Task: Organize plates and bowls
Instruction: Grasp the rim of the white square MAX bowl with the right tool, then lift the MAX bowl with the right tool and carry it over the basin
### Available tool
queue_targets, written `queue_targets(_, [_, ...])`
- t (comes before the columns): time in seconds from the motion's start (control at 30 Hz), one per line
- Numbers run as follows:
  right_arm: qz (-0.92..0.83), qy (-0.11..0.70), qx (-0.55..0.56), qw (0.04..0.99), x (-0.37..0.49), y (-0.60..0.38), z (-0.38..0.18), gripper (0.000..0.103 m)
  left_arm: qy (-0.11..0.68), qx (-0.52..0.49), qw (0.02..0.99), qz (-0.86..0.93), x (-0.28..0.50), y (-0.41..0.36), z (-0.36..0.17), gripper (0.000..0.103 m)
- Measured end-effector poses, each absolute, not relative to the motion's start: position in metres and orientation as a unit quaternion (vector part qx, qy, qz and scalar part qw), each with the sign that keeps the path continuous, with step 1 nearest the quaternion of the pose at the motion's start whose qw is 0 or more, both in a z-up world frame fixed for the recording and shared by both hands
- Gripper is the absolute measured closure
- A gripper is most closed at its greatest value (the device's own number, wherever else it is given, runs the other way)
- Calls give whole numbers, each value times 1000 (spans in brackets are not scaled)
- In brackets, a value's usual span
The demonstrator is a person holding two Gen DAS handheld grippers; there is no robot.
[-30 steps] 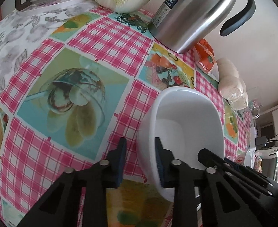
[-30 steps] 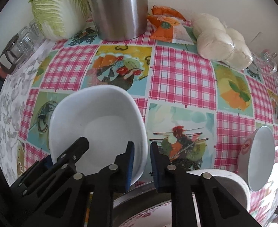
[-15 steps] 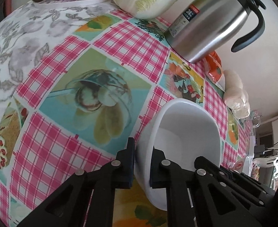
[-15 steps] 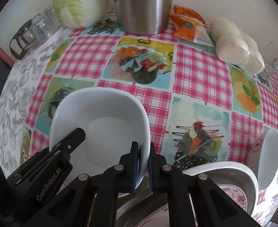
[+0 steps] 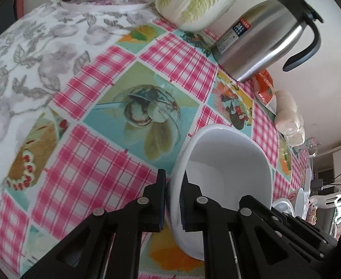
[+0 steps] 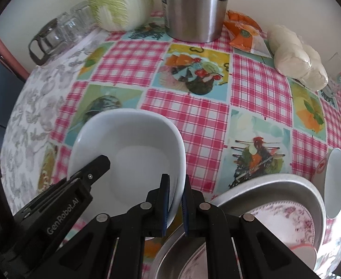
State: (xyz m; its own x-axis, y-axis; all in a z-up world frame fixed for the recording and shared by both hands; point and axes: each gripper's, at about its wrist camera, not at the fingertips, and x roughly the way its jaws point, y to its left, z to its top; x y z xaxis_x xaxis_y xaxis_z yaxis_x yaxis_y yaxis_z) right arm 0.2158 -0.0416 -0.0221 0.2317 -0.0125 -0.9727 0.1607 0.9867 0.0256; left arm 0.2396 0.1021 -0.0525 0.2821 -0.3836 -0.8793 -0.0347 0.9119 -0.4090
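A white squarish bowl [image 5: 228, 162] [image 6: 128, 148] hangs just above the chequered tablecloth, held from both sides. My left gripper [image 5: 172, 200] is shut on its left rim, one pad outside and one inside. On the opposite rim my right gripper [image 6: 175, 203] is shut the same way; the left gripper's black fingers [image 6: 86, 174] show across the bowl in the right wrist view. Below the right gripper a metal basin [image 6: 286, 186] holds a floral plate [image 6: 293, 220]. A small white bowl [image 6: 335, 183] stands on edge at the right.
At the back of the table stand a steel thermos jug [image 5: 261, 44] [image 6: 193, 9], a napa cabbage [image 5: 198, 0] [image 6: 119, 0], glass cups [image 6: 59, 32], an orange snack packet [image 6: 244, 32] and a bag of white buns [image 6: 298, 55]. The pink-checked cloth [image 5: 89, 167] lies under the bowl.
Both grippers closed onto the white bowl's opposite rims. The bowl has then risen slightly off the cloth and shifted with both hands, so more of the metal basin shows.
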Motion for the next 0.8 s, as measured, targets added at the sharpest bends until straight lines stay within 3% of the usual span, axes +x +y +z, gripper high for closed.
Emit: queue_targets(0.8, [-35, 493, 111, 862, 113, -56, 83, 92, 467, -88, 866, -154, 154, 76, 74, 93])
